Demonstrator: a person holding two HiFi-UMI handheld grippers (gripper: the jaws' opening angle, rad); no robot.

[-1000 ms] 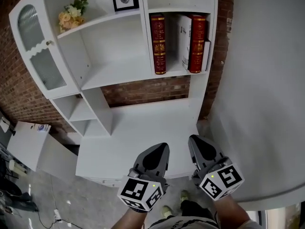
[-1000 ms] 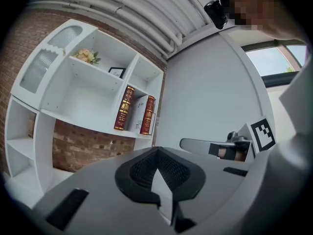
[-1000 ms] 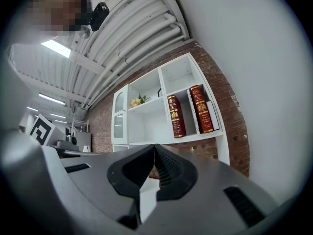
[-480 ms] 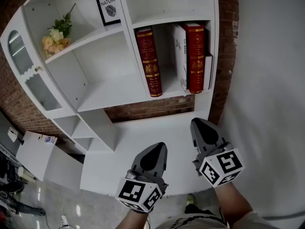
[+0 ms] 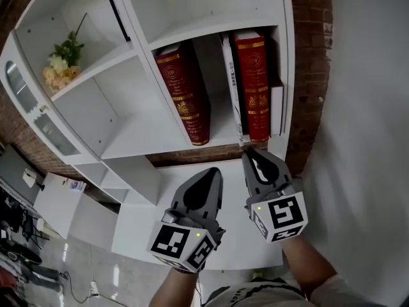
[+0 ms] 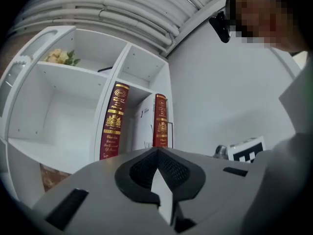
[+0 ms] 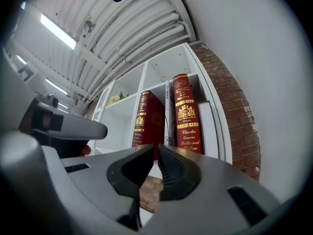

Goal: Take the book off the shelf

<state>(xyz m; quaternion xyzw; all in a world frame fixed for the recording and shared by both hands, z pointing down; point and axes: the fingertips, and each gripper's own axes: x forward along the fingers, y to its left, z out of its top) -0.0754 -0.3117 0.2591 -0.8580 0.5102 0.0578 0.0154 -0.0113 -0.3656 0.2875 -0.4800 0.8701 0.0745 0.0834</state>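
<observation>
Not started rly: red book [image 5: 252, 85] on shelf [image 5: 160, 147], untouched; right tool [image 5: 252, 155] shut, empty, just below it; left tool [image 5: 214, 173] shut, empty.

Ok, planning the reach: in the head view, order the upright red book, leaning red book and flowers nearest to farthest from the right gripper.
1. Upright red book, just beyond the right gripper.
2. Leaning red book, further left.
3. Flowers, far left.

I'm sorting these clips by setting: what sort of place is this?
Probably a staged living-room corner in a larger hall: a white shelf unit with red books and flowers against a brick wall, under exposed overhead pipes.
</observation>
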